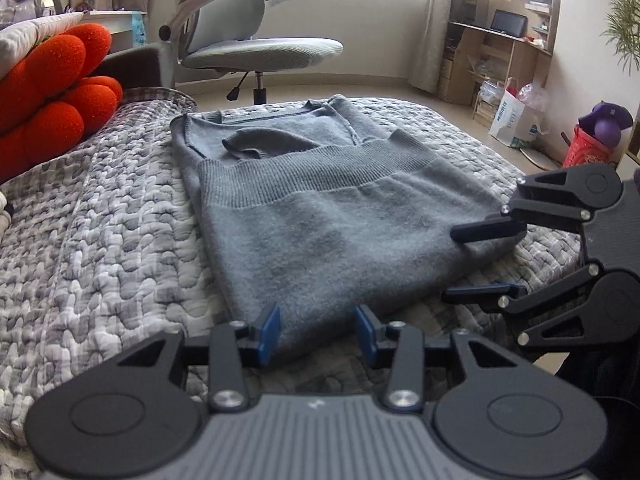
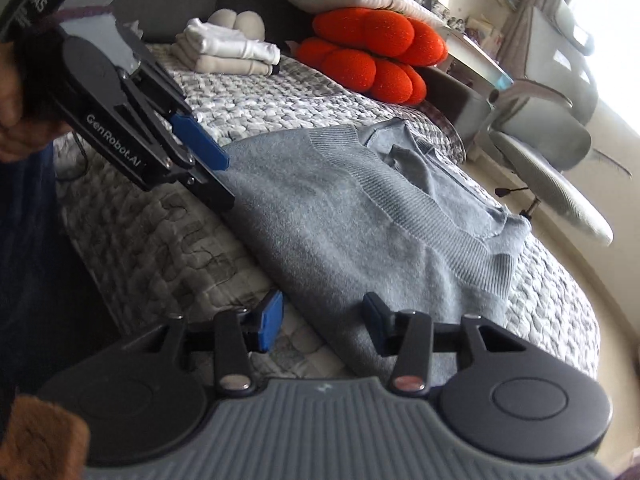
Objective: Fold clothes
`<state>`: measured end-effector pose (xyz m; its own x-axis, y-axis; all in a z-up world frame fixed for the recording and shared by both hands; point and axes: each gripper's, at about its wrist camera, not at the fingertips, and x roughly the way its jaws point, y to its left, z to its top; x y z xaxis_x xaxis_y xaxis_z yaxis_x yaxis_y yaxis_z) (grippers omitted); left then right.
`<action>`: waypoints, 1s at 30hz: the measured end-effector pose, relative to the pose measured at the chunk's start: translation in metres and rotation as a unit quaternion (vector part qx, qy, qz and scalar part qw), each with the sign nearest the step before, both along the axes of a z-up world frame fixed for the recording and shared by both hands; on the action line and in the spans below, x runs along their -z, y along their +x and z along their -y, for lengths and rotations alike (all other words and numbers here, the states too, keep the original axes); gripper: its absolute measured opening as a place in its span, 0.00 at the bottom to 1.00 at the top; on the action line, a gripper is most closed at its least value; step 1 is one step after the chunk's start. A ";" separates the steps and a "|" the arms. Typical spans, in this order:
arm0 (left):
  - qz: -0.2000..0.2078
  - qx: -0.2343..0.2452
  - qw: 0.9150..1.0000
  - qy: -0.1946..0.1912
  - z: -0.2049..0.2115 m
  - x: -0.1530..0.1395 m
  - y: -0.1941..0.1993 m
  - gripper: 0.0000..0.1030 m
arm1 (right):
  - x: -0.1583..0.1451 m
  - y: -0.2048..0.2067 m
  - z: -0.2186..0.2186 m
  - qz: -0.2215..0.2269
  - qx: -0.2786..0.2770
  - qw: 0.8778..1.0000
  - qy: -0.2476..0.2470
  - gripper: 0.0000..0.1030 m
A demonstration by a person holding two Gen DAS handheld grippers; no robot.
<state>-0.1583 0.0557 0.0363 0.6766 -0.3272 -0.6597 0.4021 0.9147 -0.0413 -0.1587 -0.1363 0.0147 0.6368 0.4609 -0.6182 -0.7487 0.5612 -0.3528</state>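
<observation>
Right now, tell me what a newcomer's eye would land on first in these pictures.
The grey sweater, partly folded, lies mid-frame on the quilted grey bedspread, with the left gripper and right gripper open at its near edge. Next comes the bright orange cushion at the head of the bed, beside a stack of folded white clothes.

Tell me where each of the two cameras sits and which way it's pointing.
Left wrist: rides the left gripper, low at the sweater's near edge, facing the office chair; open jaws, and the right gripper at right.
Right wrist: rides the right gripper, tilted, facing across the bed toward the red cushion; the left gripper and a hand show.
Shared: sweater, quilt, cushion, chair.
</observation>
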 end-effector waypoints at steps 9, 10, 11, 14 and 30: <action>0.044 0.088 0.992 0.075 0.022 0.000 -0.003 0.62 | -0.028 0.034 0.018 -0.070 0.027 0.993 0.086 0.10; 0.045 0.097 0.990 0.089 0.026 0.003 -0.003 0.62 | -0.030 0.037 0.020 -0.077 0.031 0.992 0.096 0.10; 0.047 0.103 0.988 0.102 0.028 0.005 -0.002 0.62 | -0.032 0.040 0.021 -0.084 0.035 0.990 0.104 0.10; 0.058 0.109 0.982 0.141 0.033 0.012 -0.001 0.62 | -0.038 0.047 0.025 -0.105 0.047 0.985 0.128 0.10; 0.057 0.066 0.988 0.127 0.010 0.005 0.014 0.15 | -0.012 0.015 0.037 -0.036 0.001 0.999 0.022 0.45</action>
